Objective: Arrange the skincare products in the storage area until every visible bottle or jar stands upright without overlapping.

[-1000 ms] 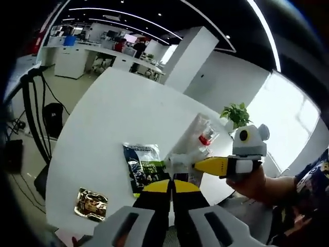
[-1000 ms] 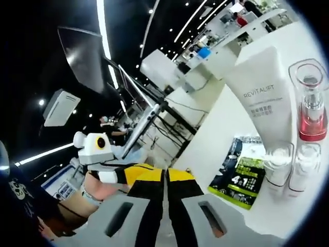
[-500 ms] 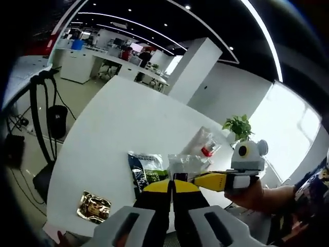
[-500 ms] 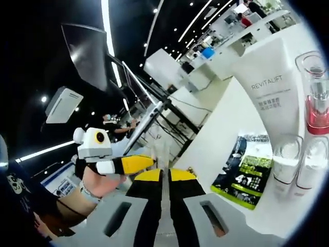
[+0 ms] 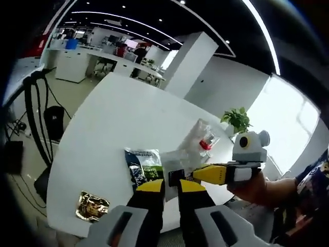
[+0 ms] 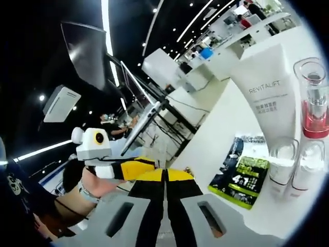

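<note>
Two skincare items stood close before my right gripper (image 6: 165,177), whose jaws were pressed together on nothing: a white tube (image 6: 267,98) standing cap-down and a clear bottle with a red band (image 6: 313,110), both on the white worktop (image 6: 226,134), touching side by side. A dark green sachet (image 6: 241,180) lay flat beside them. My left gripper (image 5: 171,186) had its jaws slightly parted, holding nothing. A gold packet (image 5: 92,204) lay near the worktop edge.
</note>
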